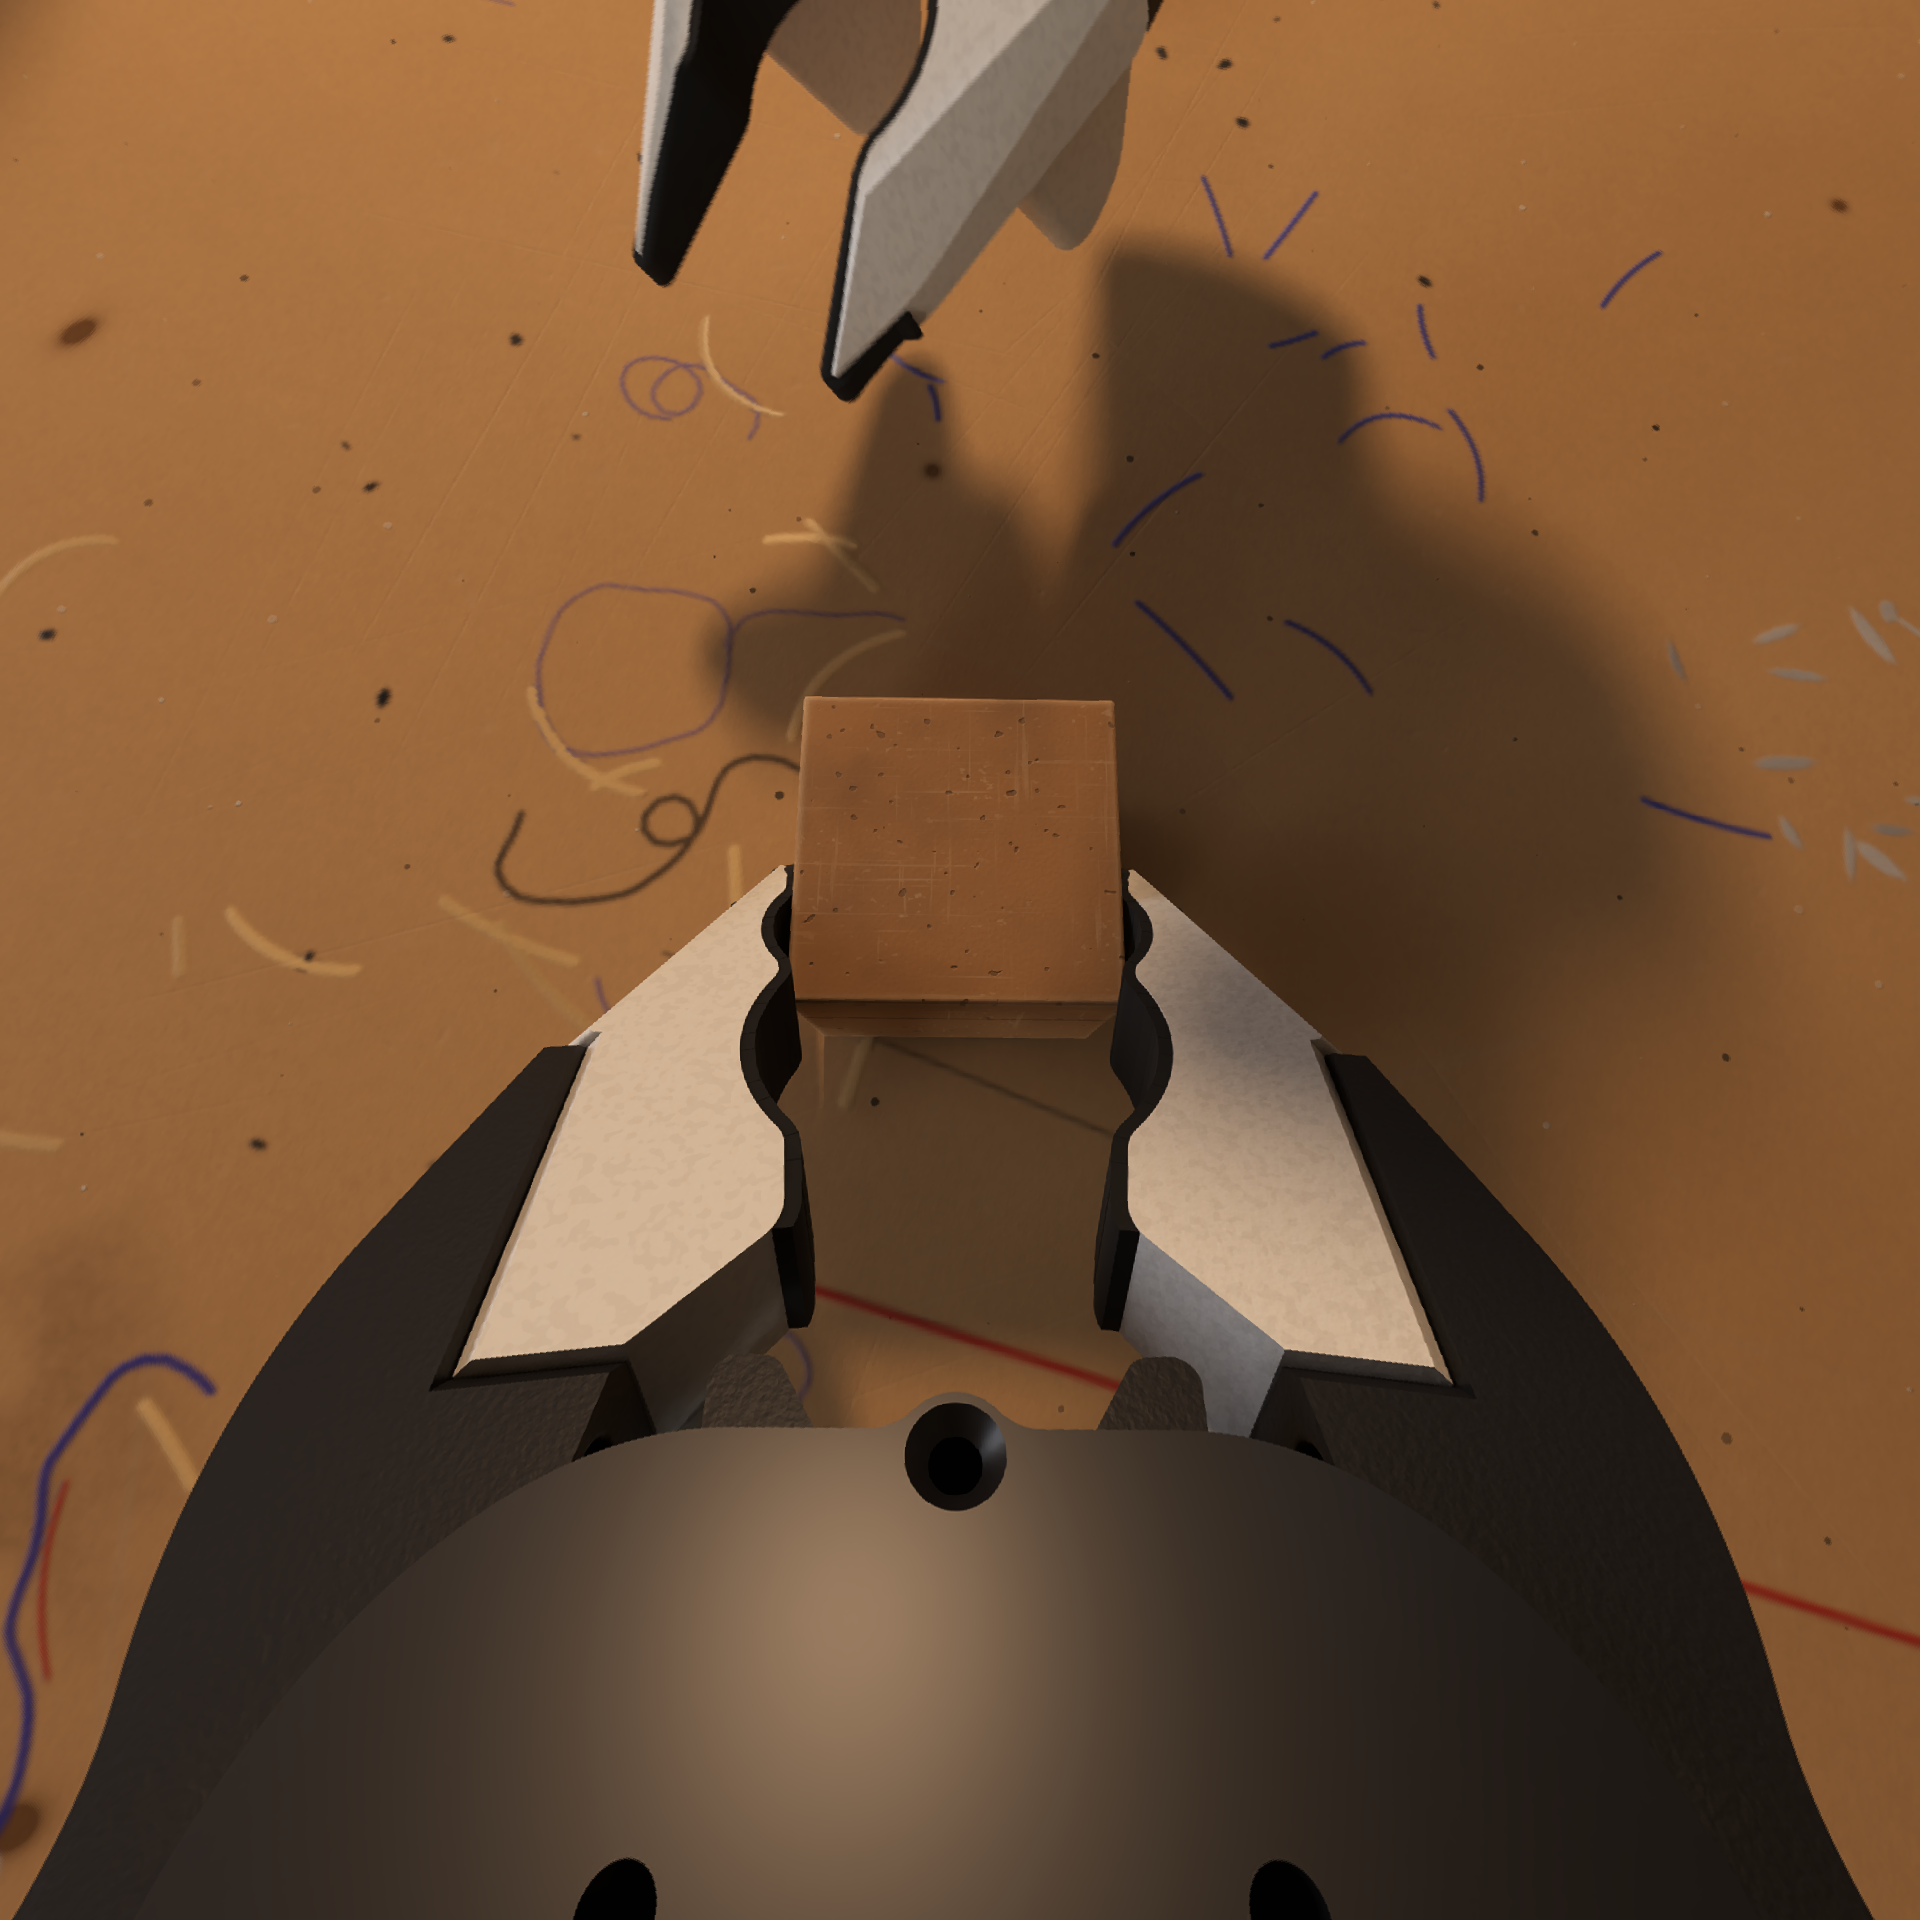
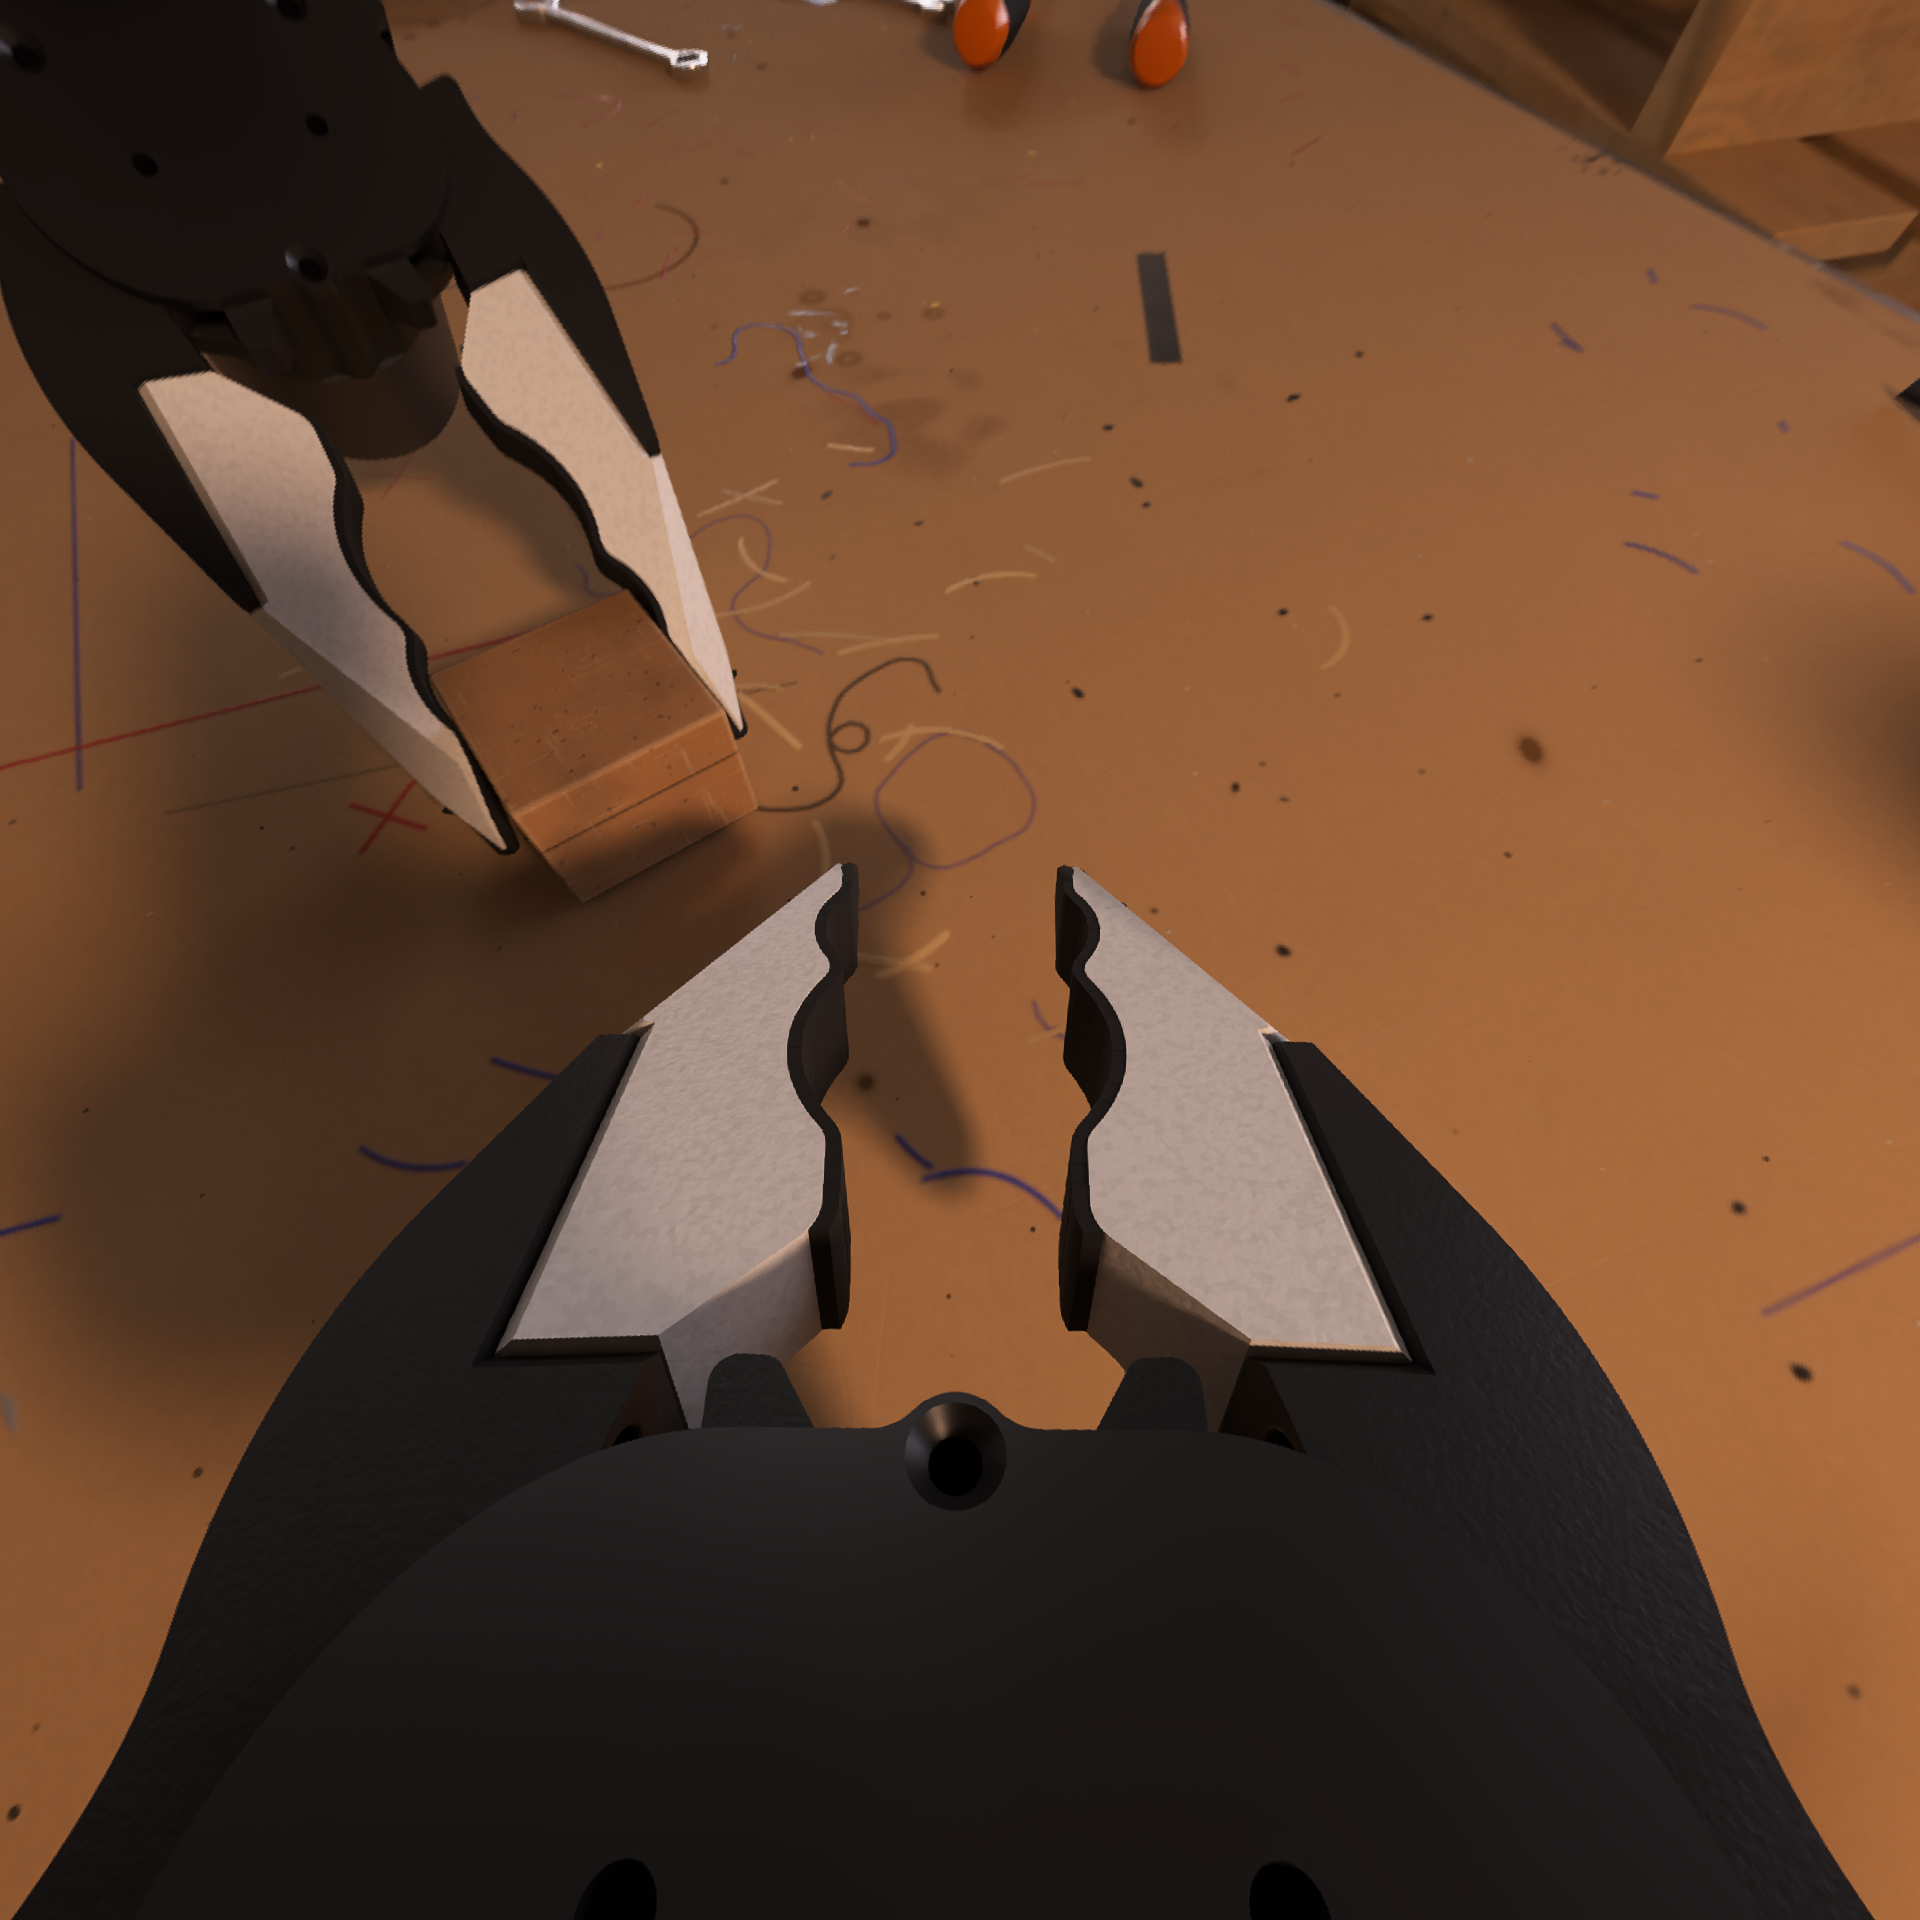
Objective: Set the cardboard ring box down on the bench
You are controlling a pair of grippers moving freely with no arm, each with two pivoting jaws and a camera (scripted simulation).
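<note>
Left gripper (image 1: 956,883): fingers closed on cardboard ring box (image 1: 954,862), low over desk (image 1: 312,520). Right gripper (image 2: 956,883): fingers parted, empty.

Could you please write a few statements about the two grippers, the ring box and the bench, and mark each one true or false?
1. The left gripper is shut on the cardboard ring box. True.
2. The right gripper also grips the box. False: it is open and empty, apart from the box.
3. A wrench lies at the far end of the bench. True.
4. The box is bright blue. False: it is brown cardboard.
5. The bench surface is spotless. False: it bears scribbles and specks.
</note>
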